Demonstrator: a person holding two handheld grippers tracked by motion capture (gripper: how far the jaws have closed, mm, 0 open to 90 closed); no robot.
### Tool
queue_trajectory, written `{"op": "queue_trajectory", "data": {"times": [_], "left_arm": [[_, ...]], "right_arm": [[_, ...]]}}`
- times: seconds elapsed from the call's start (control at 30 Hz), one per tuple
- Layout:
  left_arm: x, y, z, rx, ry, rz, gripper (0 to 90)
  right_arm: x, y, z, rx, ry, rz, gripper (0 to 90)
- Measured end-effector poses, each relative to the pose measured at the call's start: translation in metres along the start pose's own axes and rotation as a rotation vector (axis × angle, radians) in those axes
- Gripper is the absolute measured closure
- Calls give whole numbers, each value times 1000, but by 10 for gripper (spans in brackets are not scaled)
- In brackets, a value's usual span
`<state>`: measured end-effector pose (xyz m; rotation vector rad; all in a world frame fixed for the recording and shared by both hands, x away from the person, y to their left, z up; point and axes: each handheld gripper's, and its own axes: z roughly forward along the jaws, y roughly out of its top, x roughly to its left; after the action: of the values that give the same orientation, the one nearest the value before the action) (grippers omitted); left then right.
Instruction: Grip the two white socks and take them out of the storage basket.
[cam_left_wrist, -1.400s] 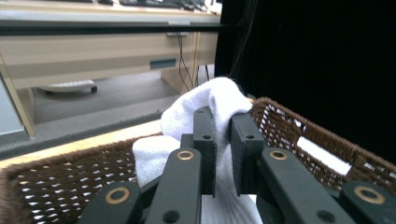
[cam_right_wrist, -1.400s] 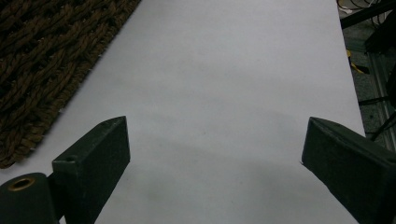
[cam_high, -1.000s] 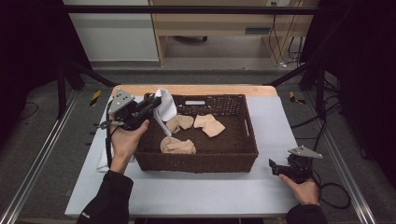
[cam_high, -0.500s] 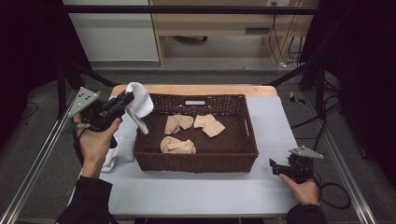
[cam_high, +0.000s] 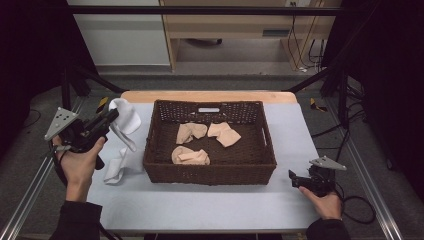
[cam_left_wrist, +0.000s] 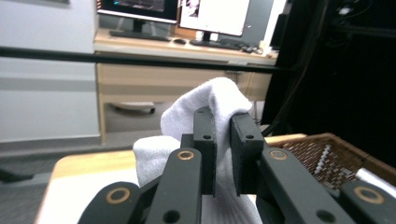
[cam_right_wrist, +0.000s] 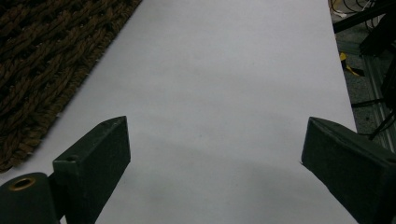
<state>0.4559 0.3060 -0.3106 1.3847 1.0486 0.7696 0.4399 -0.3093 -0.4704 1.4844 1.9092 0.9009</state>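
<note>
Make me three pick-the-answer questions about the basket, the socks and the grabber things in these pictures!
1. Where is the white sock that the left hand-held gripper holds?
A. inside the basket
B. in the air, left of the basket
C. on the floor

2. How many tan pieces lie in the brown basket?
A. one
B. three
C. six

3. How does the right hand-held gripper stand?
A. open, with nothing in it
B. shut on a sock
C. shut on the basket rim

Answers:
1 B, since the high view shows the sock hanging from the jaws left of the basket.
2 B, since three tan pieces lie on the basket's bottom.
3 A, since the right gripper view shows its jaws wide apart over the bare white table.
</note>
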Motion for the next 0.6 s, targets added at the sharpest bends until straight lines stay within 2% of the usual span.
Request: {"op": "queue_trajectory", "data": {"times": [0.3, 0.5, 0.6], "left_arm": [[31, -39, -9, 75, 66, -37, 816], [36, -66, -7, 166, 87, -29, 815], [37, -73, -6, 180, 95, -28, 814]], "right_arm": [[0, 0, 0, 2, -1, -7, 83], [0, 0, 0, 0, -1, -4, 83], [0, 0, 0, -5, 2, -7, 83]]}}
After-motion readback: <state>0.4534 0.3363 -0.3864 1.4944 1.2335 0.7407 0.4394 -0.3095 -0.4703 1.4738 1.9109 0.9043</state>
